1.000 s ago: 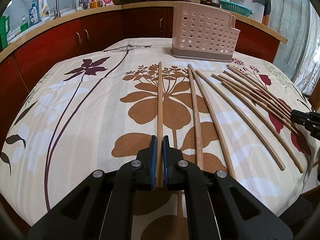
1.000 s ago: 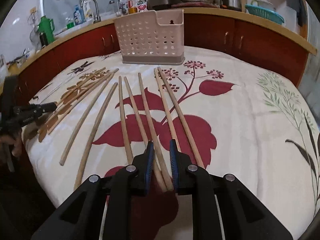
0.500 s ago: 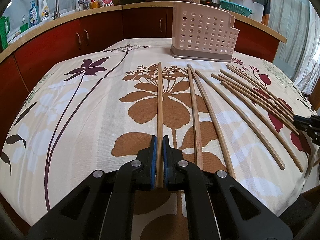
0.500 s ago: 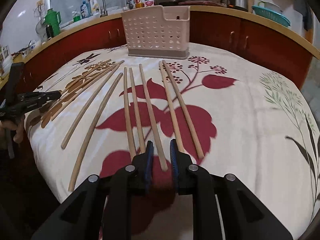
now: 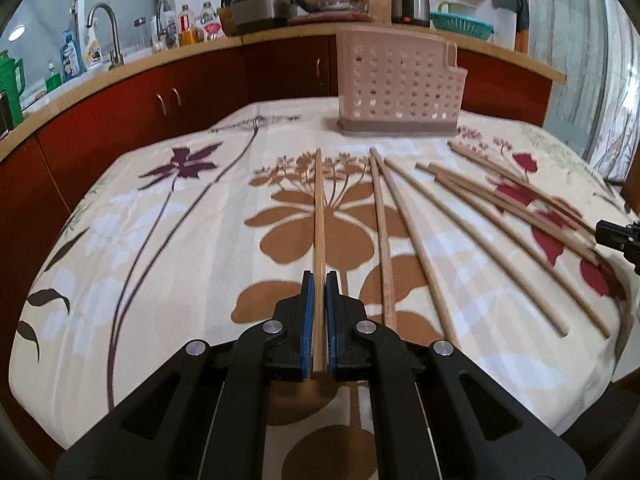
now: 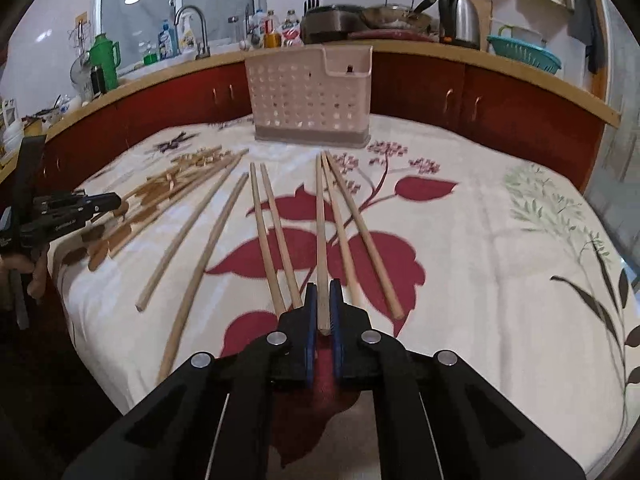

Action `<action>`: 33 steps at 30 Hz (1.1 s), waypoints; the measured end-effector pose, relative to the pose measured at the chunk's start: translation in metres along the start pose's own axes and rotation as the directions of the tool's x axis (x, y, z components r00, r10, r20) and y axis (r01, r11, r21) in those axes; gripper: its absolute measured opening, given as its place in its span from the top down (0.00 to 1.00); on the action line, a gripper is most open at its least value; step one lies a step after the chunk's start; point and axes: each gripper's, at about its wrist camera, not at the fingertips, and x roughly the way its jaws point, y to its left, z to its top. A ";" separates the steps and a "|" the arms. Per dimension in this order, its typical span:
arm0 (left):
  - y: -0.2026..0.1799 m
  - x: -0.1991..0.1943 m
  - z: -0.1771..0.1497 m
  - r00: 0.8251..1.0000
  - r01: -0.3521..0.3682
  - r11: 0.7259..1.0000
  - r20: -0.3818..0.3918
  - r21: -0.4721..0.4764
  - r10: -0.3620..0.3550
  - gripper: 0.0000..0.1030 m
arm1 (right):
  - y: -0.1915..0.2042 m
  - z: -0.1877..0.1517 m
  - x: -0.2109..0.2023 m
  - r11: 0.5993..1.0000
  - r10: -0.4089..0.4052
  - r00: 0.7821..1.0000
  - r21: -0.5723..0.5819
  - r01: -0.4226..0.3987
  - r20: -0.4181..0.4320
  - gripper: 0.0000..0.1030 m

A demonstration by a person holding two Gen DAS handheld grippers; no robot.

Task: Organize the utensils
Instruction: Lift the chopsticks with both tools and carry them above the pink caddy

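Several wooden chopsticks lie fanned on the flowered tablecloth (image 5: 168,240). My left gripper (image 5: 320,276) is shut on the near end of one chopstick (image 5: 319,208) that points toward the beige perforated utensil holder (image 5: 396,88). In the right wrist view my right gripper (image 6: 323,286) is closing its blue pads onto the near end of another chopstick (image 6: 320,220), with loose chopsticks (image 6: 280,240) close on both sides. The holder (image 6: 310,96) stands upright at the far side of the table. Each gripper shows at the edge of the other's view: right gripper (image 5: 618,236), left gripper (image 6: 80,204).
A person's hand (image 6: 24,268) holds the left gripper at the table's left edge. Red cabinets (image 5: 140,108) with a counter of bottles, a tap, pans and a kettle (image 5: 410,0) curve behind the table. Bare cloth lies right of the chopsticks (image 6: 500,260).
The right gripper has shifted sideways along the row and its jaws have come together on a single chopstick. The left gripper still holds its chopstick in the same place.
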 end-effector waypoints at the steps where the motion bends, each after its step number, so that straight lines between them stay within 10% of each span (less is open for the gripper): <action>1: 0.000 -0.003 0.002 1.000 0.000 1.000 0.011 -0.003 0.000 0.94 | 0.001 0.003 -0.004 1.000 -0.007 1.000 -0.001 0.007 0.016 0.93; 33: 0.001 -0.078 0.093 0.938 0.025 0.999 0.345 -0.034 -0.011 0.94 | 0.008 0.103 -0.054 1.000 -0.029 0.938 0.013 0.026 0.345 0.93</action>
